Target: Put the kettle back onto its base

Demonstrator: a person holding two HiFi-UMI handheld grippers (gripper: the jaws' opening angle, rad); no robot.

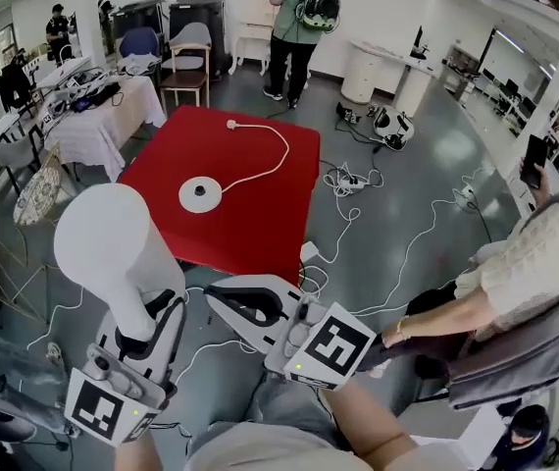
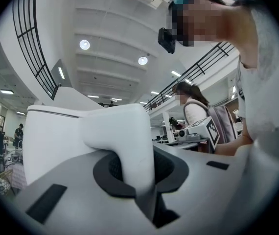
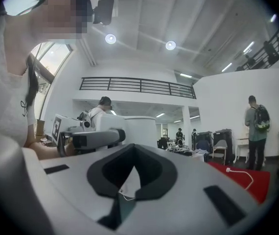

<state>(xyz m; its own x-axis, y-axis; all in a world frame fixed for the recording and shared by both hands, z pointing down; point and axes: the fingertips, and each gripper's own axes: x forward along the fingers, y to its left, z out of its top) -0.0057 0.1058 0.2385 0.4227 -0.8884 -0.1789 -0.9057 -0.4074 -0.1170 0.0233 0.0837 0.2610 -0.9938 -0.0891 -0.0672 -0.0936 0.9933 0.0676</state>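
While left gripper (image 1: pixel 150 330) holds kettle (image 1: pixel 103 248), base (image 1: pixel 200 195) lies bare.

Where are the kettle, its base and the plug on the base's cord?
kettle (image 1: pixel 113 248): head view, on its white body.
base (image 1: pixel 200 195): head view, on the round disc's centre.
plug (image 1: pixel 231 124): head view, on the white plug at the cord's far end.
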